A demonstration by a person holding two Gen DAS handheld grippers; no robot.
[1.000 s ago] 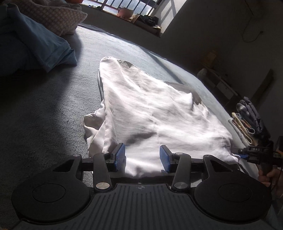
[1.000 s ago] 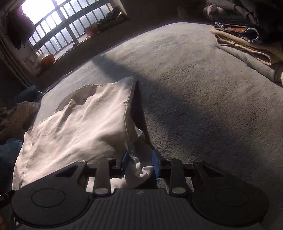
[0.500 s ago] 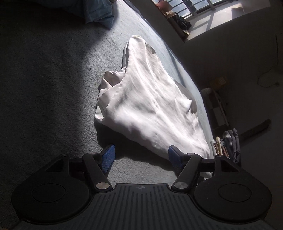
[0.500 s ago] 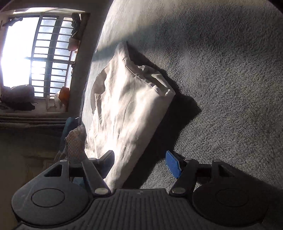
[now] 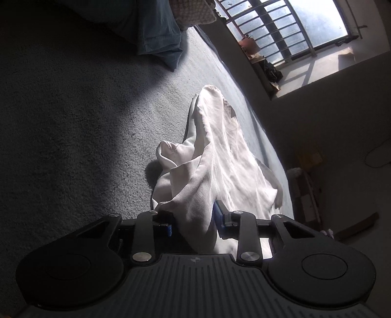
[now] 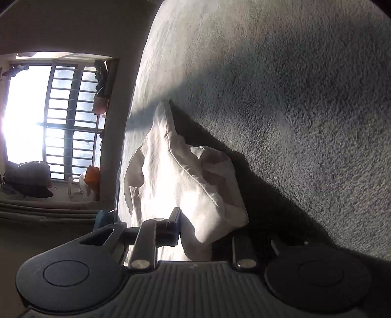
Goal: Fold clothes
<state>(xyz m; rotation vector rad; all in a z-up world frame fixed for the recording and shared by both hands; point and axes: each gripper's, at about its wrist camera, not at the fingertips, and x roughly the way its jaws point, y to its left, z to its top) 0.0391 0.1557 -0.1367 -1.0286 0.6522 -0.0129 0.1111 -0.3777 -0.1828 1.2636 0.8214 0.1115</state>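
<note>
A white garment [image 5: 220, 156] lies rumpled on the grey carpet-like surface [image 5: 73, 127], running away from me toward the window. In the left wrist view my left gripper [image 5: 193, 220] is shut on a bunched near edge of it, cloth rising between the blue pads [image 5: 217, 210]. In the right wrist view the same white garment [image 6: 176, 176] is pinched by my right gripper [image 6: 195, 232], its near corner bulging over the right finger, which is hidden in shadow. Both views are rolled sideways.
Blue clothing [image 5: 156, 31] and a checked cloth [image 5: 195, 12] lie at the far left in the left wrist view. A barred window [image 5: 288, 27] and a sill with a pot [image 5: 248, 42] stand beyond. Low furniture [image 5: 305, 186] lines the dark wall at right.
Both grippers were open half a second ago, short of the garment's edge. They have since moved in and shut on it, and the cloth now bunches up between the pads.
</note>
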